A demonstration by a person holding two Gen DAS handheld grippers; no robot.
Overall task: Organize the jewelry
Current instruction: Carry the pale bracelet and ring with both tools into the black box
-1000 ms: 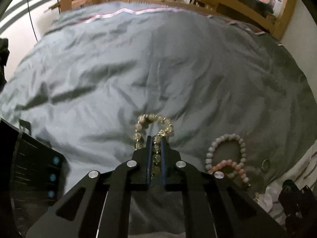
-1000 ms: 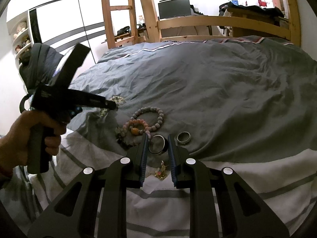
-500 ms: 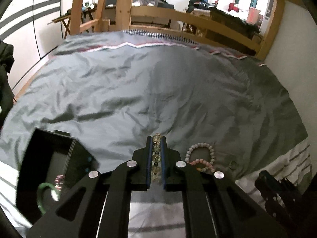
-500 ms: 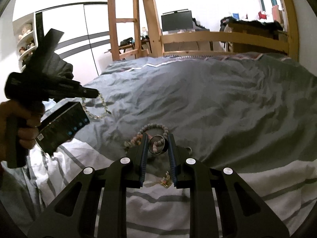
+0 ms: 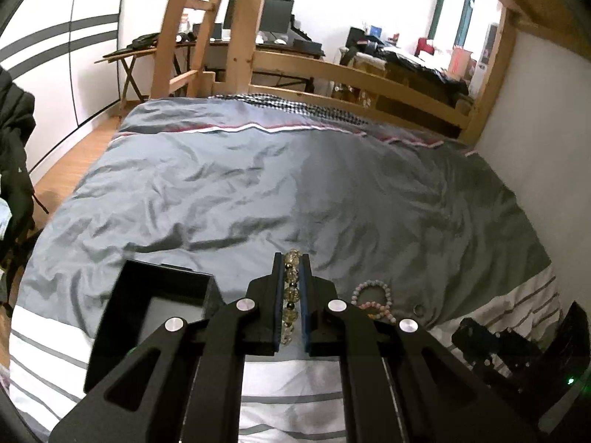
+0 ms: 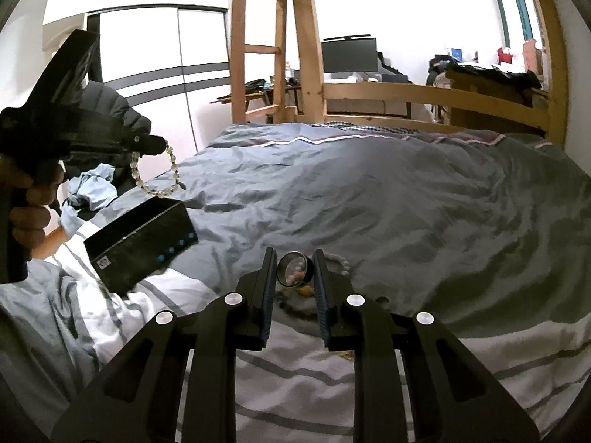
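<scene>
My left gripper (image 5: 291, 258) is shut on a clear yellowish bead bracelet (image 5: 290, 295), held in the air just right of the open black jewelry box (image 5: 162, 313). In the right wrist view the left gripper (image 6: 157, 144) holds the bracelet (image 6: 159, 181), which dangles above the box (image 6: 140, 243). My right gripper (image 6: 295, 258) is shut on a dark metal ring (image 6: 295, 269), lifted above the bed. A pale bead bracelet (image 5: 371, 288) and a pink bead bracelet (image 5: 376, 310) lie on the duvet with a small ring (image 5: 420, 309).
The grey duvet (image 5: 295, 184) covers the bed, with a white striped part (image 6: 295, 387) near me. A wooden bed frame (image 5: 369, 77) and ladder (image 6: 269, 48) stand at the far end. A dark jacket (image 5: 11, 140) hangs at left. The right gripper's body (image 5: 517, 354) is at lower right.
Both grippers have risen from the duvet with their items. The left one has carried the bracelet left, up to the black box; the right one has lifted the ring higher.
</scene>
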